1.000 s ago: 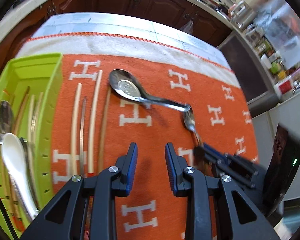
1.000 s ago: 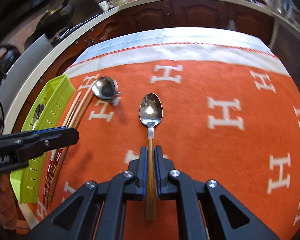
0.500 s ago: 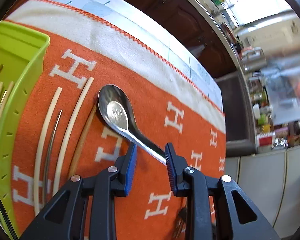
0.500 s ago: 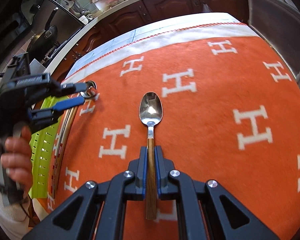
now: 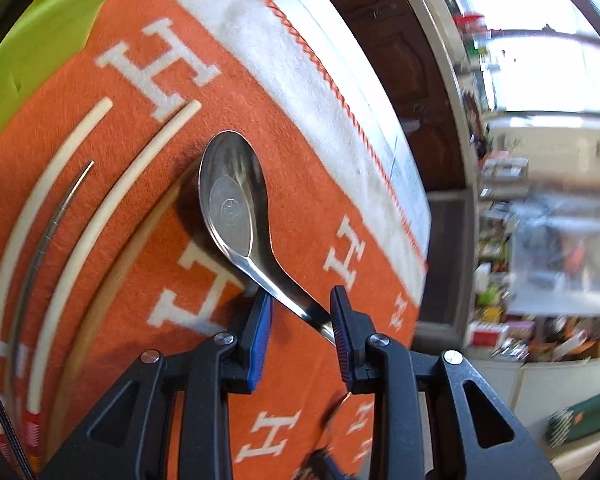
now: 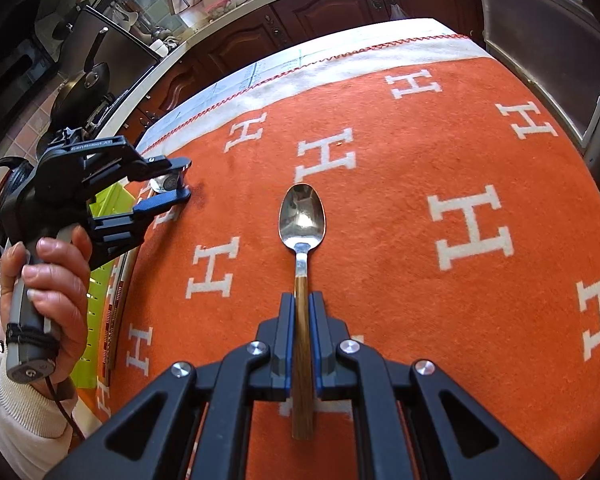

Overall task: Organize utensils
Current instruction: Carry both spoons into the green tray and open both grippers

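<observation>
Orange blanket (image 6: 380, 160); right tool (image 6: 303, 312) clenching wooden-handled spoon (image 6: 302, 220), left tool (image 5: 300, 312) released astride soup spoon (image 5: 236, 204).

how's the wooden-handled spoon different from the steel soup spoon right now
The wooden-handled spoon has a brown handle and a small oval bowl; the steel soup spoon is all metal with a deeper, flat-bottomed bowl. The right gripper is shut on the first; the left gripper straddles the second's handle, jaws open. Both are shiny.
</observation>
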`<state>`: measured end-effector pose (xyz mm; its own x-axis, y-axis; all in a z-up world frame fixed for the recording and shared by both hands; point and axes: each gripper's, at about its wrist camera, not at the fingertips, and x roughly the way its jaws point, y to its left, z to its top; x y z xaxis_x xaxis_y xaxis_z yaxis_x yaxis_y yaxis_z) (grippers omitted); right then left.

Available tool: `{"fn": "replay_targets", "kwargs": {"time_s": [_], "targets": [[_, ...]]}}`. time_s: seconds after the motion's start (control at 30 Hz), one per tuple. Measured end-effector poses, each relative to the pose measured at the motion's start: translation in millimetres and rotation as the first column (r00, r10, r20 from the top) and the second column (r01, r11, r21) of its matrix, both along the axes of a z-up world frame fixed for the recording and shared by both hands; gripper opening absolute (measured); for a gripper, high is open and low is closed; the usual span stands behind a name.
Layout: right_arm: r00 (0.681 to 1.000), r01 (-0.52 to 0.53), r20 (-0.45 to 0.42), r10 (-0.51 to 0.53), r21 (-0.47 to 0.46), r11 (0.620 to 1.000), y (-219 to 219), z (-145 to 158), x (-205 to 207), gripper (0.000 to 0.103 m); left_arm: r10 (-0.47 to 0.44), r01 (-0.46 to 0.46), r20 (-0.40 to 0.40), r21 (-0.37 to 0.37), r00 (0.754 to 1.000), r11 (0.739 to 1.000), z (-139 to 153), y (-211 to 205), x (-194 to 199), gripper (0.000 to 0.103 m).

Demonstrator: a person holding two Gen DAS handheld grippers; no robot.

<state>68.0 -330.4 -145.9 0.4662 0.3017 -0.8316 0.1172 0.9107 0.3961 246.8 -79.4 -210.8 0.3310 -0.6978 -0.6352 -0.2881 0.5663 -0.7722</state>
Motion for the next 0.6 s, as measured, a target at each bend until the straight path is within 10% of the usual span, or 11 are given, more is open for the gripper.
{"fn": "replay_targets", "kwargs": {"time_s": [0.13,0.6], "targets": [[1.0,-0.004,-0.001,0.004,-0.005,1.0,-0.1,0.2,-1.6,0.007,0.055,-0.055,-0.014,0.012,0.998,0.998,-8.5,4.1,-0.9,0.003],[1.0,-0.005,-0.022,0.004,-0.045,0.999,9.2,3.6,-1.6,0.007,-0.116,0.05,0.155,0.376,0.981,0.925,73.5,10.2,-19.1,0.0]]}}
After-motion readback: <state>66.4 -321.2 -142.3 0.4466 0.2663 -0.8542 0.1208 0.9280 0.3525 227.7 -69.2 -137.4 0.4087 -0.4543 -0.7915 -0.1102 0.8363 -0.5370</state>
